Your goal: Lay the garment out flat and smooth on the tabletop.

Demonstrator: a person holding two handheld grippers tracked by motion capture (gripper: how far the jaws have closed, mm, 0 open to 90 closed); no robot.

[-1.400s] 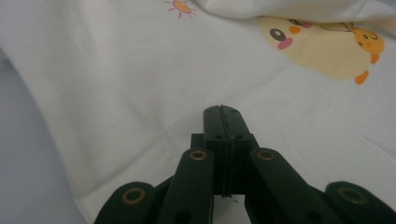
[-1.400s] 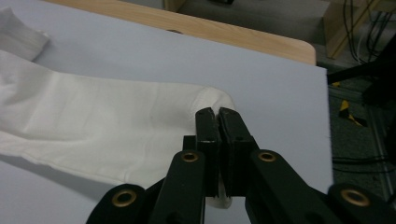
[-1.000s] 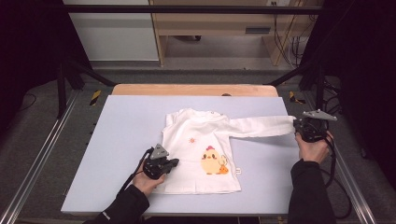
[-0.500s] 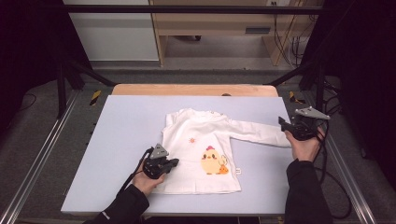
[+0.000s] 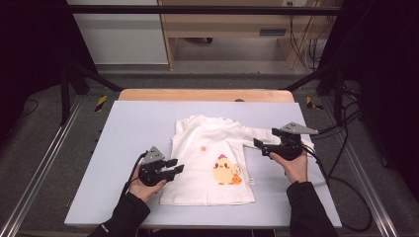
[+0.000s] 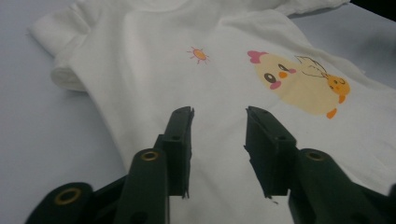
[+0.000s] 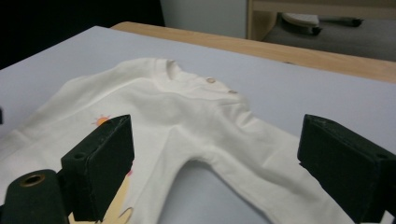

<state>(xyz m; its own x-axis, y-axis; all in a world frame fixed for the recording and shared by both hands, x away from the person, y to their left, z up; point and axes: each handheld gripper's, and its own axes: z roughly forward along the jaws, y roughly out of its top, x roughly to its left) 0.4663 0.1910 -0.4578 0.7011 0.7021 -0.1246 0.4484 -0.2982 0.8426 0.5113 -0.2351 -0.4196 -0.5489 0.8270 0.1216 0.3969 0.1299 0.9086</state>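
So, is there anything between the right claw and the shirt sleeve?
Nothing visible. The right claw is open above the sleeve, its jaws having just opened, with no other object between them.

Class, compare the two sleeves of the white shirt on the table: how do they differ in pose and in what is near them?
The left sleeve is folded in against the shirt body, bunched and short; the right sleeve lies stretched out sideways, flat. The left hand-held gripper sits by the hem, away from the left sleeve; the right hand-held gripper sits over the right sleeve, open. Both sleeves are white.
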